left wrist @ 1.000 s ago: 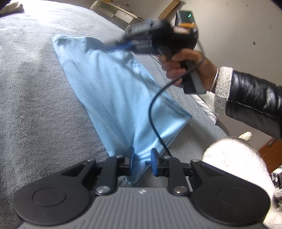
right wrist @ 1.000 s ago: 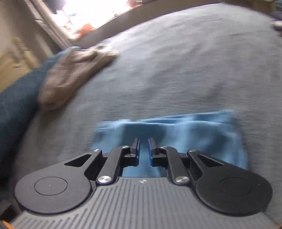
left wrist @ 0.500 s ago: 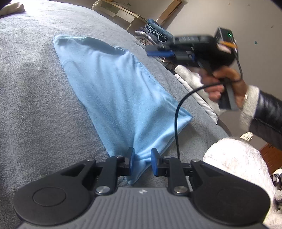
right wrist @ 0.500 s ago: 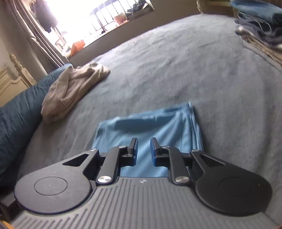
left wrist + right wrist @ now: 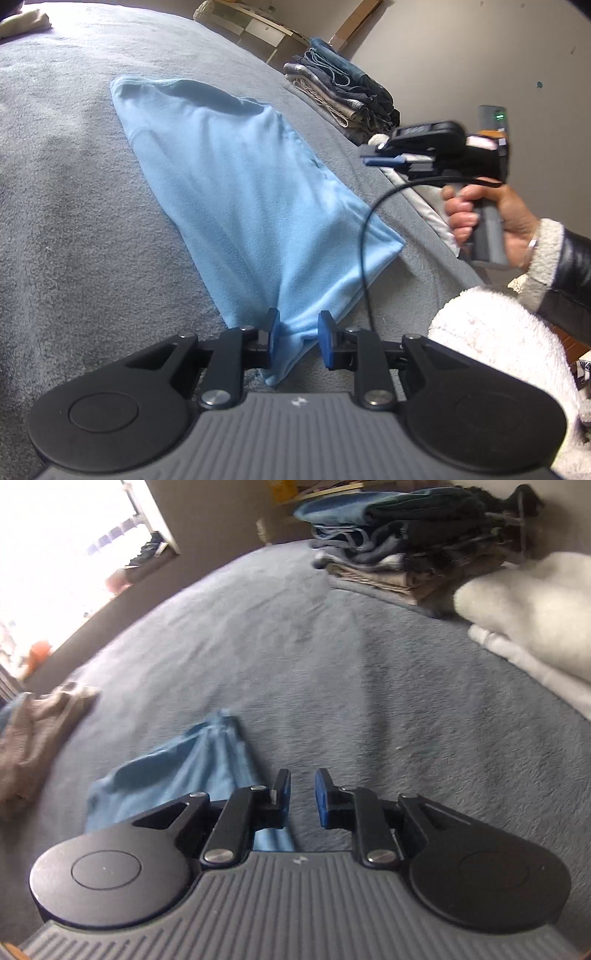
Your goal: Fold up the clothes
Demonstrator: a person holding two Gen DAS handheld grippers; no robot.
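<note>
Left wrist view: I get soft daylight, fairly sharp. Glare at 11 o'clock washes the grey bed cover to white. The light blue shirt is evenly lit, w/ a soft shadow in its fold near 12. The right claw at 3 o'clock is a bit smeared. Heavy fisheye bend, dark corners.

Right wrist view: whole pic motion-blurred. The window at 10–11 is blown out, no detail. The clothes stack at 1 o'clock is dim and soft, edges curve hard.
</note>
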